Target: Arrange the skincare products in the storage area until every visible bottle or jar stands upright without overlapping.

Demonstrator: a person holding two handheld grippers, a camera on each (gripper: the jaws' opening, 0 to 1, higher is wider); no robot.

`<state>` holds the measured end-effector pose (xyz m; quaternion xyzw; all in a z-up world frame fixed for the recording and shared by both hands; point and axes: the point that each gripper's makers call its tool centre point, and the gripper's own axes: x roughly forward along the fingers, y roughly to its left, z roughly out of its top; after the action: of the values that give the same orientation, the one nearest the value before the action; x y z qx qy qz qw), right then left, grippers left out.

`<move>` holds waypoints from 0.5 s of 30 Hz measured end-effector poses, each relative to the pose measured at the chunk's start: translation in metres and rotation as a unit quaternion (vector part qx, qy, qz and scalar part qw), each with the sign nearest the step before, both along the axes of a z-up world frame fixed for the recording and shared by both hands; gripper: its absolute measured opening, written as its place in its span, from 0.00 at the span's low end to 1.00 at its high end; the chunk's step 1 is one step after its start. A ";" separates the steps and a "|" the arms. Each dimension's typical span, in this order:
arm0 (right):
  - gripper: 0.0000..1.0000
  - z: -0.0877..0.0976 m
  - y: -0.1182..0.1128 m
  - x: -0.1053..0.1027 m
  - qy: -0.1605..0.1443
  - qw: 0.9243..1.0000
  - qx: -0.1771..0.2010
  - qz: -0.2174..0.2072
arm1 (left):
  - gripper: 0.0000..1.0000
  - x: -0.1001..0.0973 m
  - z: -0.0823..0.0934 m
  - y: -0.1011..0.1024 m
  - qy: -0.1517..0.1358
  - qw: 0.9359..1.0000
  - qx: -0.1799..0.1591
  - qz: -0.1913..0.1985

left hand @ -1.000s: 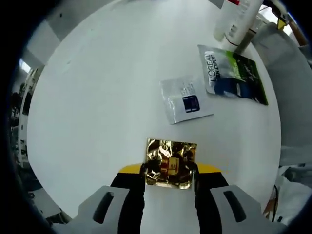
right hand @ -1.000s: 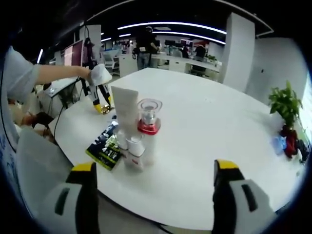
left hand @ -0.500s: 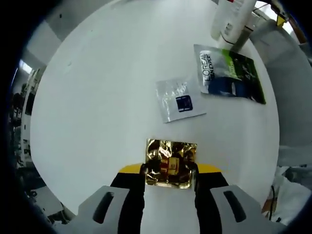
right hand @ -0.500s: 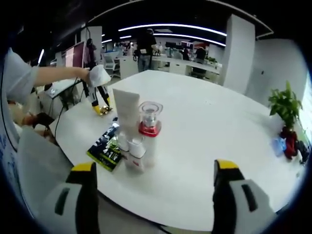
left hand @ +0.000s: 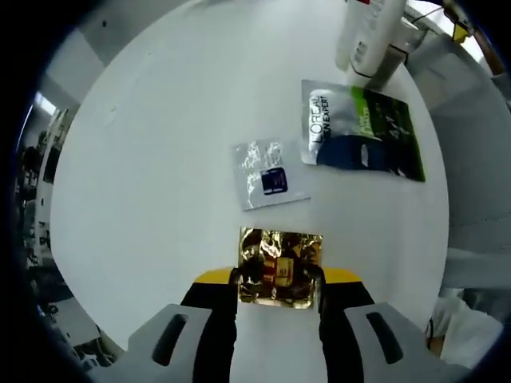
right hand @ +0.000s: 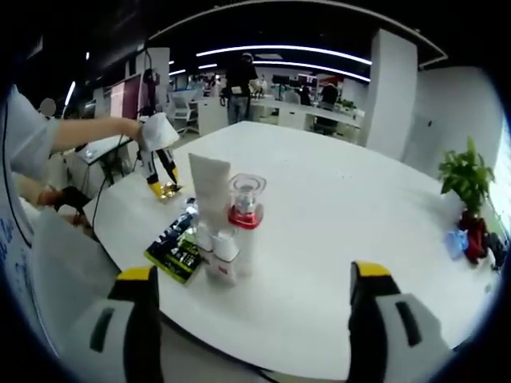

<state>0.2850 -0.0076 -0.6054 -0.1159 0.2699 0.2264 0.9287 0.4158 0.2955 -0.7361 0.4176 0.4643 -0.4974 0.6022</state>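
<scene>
My left gripper [left hand: 279, 281] is shut on a crinkled gold sachet [left hand: 279, 263], held a little above the white table [left hand: 160, 159]. Beyond it lie a silver sachet with a dark blue square [left hand: 267, 175] and a green, silver and blue L'Oreal sachet [left hand: 359, 132], both flat. In the right gripper view a white tube [right hand: 211, 187], a bottle with a red collar and clear cap [right hand: 245, 215] and small white bottles [right hand: 219, 247] stand upright together. The left gripper [right hand: 164, 179] hangs behind them with the gold sachet [right hand: 168, 190]. My right gripper [right hand: 251, 275] is open, its jaws wide apart and holding nothing.
The table edge runs close in front of the right gripper. A person's sleeve [right hand: 28, 132] reaches in from the left. A potted plant [right hand: 467, 171] stands at the table's far right. Desks and people fill the office behind.
The left gripper view has drawn back, so both flat sachets look smaller and sit further left. The gold sachet stays held in the left jaws. The right gripper stays open.
</scene>
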 end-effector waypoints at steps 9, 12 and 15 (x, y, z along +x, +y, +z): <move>1.00 0.002 0.005 0.000 -0.010 1.000 -0.006 0.015 | 0.37 -0.017 0.000 -0.007 0.000 1.000 0.001 0.002; 1.00 0.002 0.006 0.000 -0.012 1.000 -0.002 0.016 | 0.37 -0.022 0.000 -0.009 0.003 1.000 -0.002 0.005; 1.00 0.003 0.005 0.000 -0.014 1.000 -0.004 0.018 | 0.37 -0.025 -0.001 -0.011 0.005 1.000 -0.004 0.012</move>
<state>0.2847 -0.0027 -0.6025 -0.1279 0.2561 0.2402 0.9275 0.3912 0.2845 -0.7372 0.4070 0.4700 -0.4941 0.6077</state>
